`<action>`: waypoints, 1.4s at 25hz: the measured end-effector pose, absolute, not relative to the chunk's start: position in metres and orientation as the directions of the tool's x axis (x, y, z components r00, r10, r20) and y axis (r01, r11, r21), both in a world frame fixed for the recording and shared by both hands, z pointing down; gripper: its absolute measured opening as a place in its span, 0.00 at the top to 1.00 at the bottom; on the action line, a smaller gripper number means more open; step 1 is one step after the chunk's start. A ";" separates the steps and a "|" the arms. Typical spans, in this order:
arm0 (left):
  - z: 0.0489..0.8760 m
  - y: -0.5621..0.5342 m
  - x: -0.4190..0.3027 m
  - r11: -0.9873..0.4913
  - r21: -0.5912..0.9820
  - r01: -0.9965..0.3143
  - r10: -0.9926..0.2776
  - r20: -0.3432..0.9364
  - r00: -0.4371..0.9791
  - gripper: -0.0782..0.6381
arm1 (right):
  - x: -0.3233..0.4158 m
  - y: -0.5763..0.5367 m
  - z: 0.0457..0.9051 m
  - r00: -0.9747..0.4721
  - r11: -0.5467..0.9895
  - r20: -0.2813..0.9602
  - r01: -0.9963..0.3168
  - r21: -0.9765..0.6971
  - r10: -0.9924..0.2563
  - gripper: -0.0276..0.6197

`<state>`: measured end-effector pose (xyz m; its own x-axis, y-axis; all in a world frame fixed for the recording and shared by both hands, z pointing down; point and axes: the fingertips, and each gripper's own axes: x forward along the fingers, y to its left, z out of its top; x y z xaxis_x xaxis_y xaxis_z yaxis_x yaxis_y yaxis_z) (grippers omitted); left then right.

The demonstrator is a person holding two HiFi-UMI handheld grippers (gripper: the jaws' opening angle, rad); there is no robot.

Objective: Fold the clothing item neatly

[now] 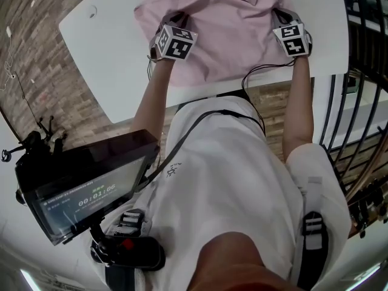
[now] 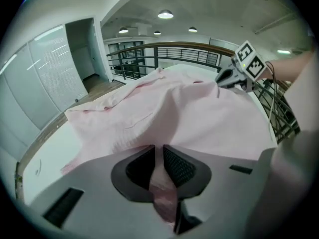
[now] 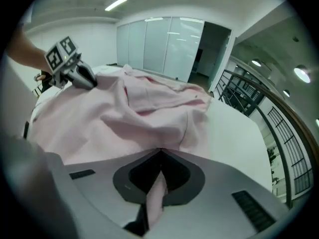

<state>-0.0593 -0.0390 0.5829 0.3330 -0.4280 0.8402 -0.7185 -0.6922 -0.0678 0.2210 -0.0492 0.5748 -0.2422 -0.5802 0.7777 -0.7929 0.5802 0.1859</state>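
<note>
at the near edge, the garment [image 1: 230,35] is pinched in left gripper [image 2: 160,163] and right gripper [image 3: 158,173] jaws for folding; an even lift seems required.

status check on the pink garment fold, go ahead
Left gripper shut on pink garment. Right gripper shut on it too. Garment rumpled on white table, not yet folded. Nothing blocking.

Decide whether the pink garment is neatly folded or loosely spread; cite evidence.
Loosely spread: the pink garment lies rumpled across the white table, near edge pinched by left gripper and right gripper.
</note>
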 end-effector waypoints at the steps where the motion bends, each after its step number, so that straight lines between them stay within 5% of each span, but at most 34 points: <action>1: 0.584 -0.040 -0.061 -0.670 -0.052 -0.740 -0.441 0.831 0.341 0.84 | 0.223 -0.049 0.581 -0.233 0.570 0.778 -0.799 0.189 -0.583 0.95; 12: 0.589 -0.031 -0.087 -0.639 -0.089 -0.764 -0.462 0.839 0.288 0.84 | 0.250 -0.044 0.591 -0.141 0.490 0.782 -0.841 0.229 -0.607 0.95; 16: 0.579 -0.003 -0.089 -0.702 -0.134 -0.700 -0.452 0.842 0.293 0.84 | 0.218 -0.026 0.564 -0.306 0.529 0.699 -0.840 0.121 -0.646 0.95; 23: 0.589 0.061 -0.070 -0.779 -0.031 -0.627 -0.332 0.868 0.369 0.89 | 0.182 0.036 0.585 -0.442 0.651 0.738 -0.759 -0.004 -0.510 0.95; 35: 0.640 0.105 -0.080 -0.802 -0.061 -0.594 -0.326 0.879 0.349 0.89 | 0.193 0.062 0.636 -0.325 0.652 0.809 -0.753 0.091 -0.489 0.95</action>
